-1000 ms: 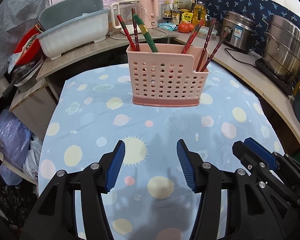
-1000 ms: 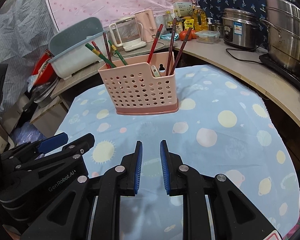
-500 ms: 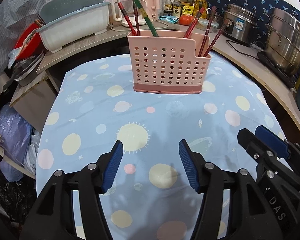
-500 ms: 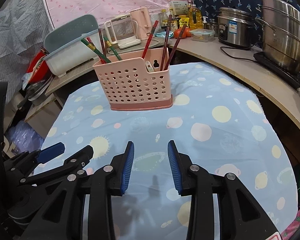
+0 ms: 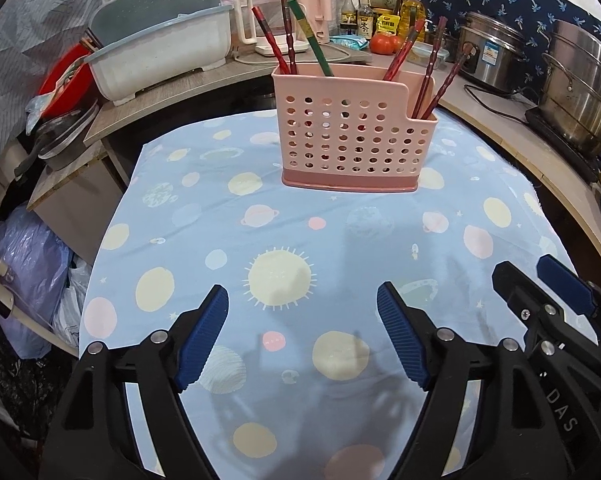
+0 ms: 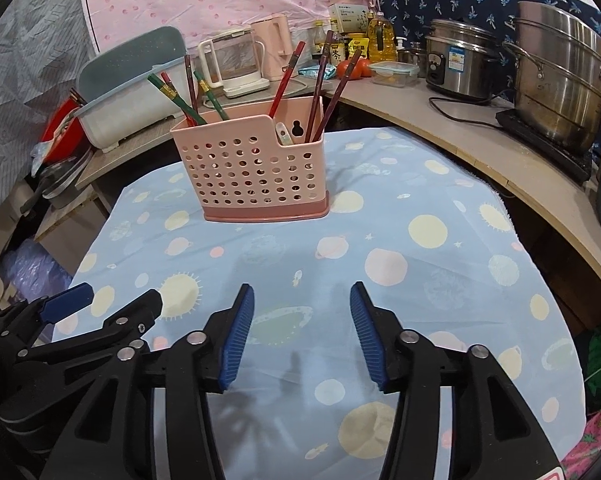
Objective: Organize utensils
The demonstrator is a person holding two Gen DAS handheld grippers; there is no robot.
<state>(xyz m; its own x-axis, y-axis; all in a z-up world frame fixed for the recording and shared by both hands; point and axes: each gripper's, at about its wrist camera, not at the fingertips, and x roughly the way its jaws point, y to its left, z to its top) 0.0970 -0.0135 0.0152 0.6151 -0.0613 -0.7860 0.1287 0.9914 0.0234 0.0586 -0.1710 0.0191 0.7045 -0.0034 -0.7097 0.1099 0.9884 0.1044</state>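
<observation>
A pink perforated utensil holder [image 5: 352, 140] stands upright on the blue planet-print tablecloth [image 5: 284, 240]; it also shows in the right wrist view [image 6: 256, 176]. Red, brown and green chopsticks [image 5: 304, 44] stick out of its left part, and several dark red chopsticks [image 6: 320, 76] out of its right part. My left gripper [image 5: 302, 320] is open and empty, well short of the holder. My right gripper [image 6: 302, 324] is open and empty, also well back from the holder. Each gripper shows at the edge of the other's view.
A white and grey dish rack [image 5: 160, 44] and a kettle [image 6: 228, 60] stand on the counter behind. Steel pots [image 6: 560, 72] and a rice cooker [image 6: 456, 56] line the curved counter [image 6: 500, 148] at the right. Bags [image 5: 24, 264] lie on the floor at the left.
My right gripper has opened from nearly shut to wide open. My left gripper has opened a little wider. Both grippers have drawn back from the holder.
</observation>
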